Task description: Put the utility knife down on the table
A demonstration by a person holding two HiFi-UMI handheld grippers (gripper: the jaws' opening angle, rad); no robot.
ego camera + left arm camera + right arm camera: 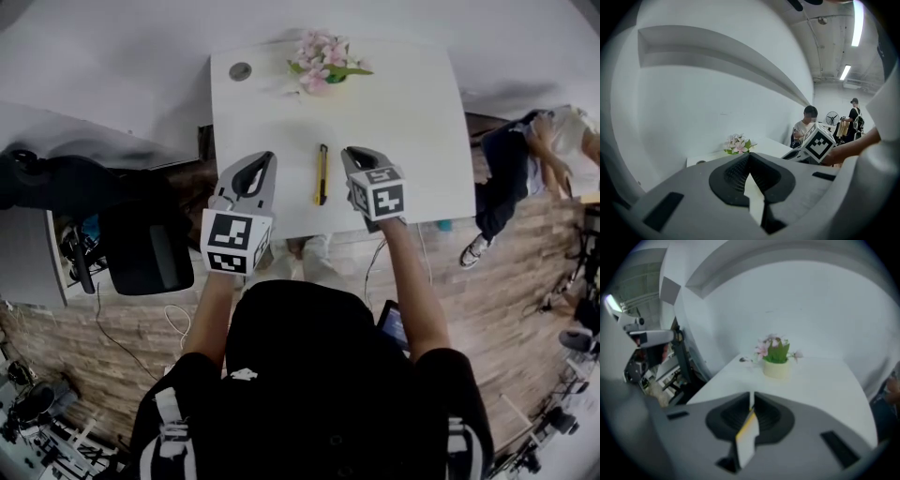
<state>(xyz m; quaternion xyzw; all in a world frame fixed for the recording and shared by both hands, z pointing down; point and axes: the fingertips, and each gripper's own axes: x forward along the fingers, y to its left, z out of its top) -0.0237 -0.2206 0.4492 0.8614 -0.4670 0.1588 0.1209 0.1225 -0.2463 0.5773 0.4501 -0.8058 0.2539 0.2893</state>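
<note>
Jaws closed on both sides, nothing gripped: the left gripper (265,161) and the right gripper (354,155) hover over the near part of the white desk (412,112). The yellow utility knife (322,174) lies flat on the desk between them, touched by neither. A flower pot (323,66) sits at the far edge.

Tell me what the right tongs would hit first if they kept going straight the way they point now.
The right tongs would probably meet the bare table first, short of the flower pot, though depth is unclear. The knife lies off that line.
</note>
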